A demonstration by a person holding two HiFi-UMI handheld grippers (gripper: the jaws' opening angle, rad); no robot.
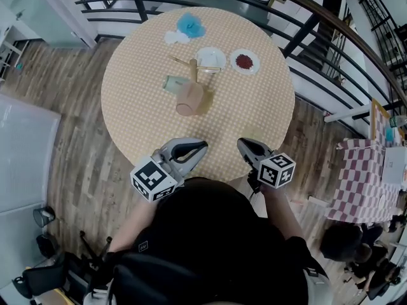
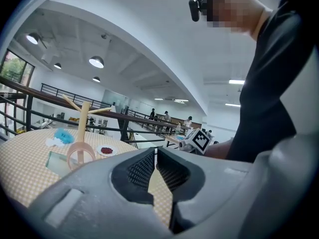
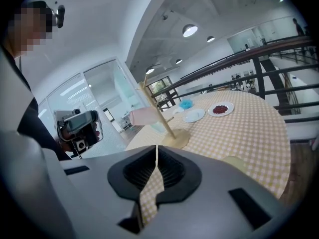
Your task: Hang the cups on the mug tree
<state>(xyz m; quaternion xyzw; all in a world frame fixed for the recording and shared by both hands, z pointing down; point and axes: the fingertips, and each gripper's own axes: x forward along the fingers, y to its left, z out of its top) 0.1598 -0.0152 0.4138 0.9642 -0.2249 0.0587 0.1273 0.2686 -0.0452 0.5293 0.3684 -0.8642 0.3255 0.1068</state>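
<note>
A wooden mug tree (image 1: 194, 68) stands in the middle of the round checked table (image 1: 254, 119). A pink cup (image 1: 189, 99) hangs on its near side, off the tabletop in the right gripper view (image 3: 143, 116). A clear greenish cup (image 1: 173, 83) sits against the tree's left side; whether it hangs I cannot tell. My left gripper (image 1: 202, 146) and right gripper (image 1: 241, 143) hover at the table's near edge, both shut and holding nothing, well short of the tree. In the left gripper view the tree (image 2: 82, 118) and pink cup (image 2: 80, 156) lie ahead to the left.
Behind the tree are a white plate (image 1: 210, 58), a small plate of red bits (image 1: 245, 61), a blue crumpled thing (image 1: 189, 25) and a white one (image 1: 175, 37). A black railing (image 1: 305, 30) curves round the far side. A checked side table (image 1: 362, 176) stands at the right.
</note>
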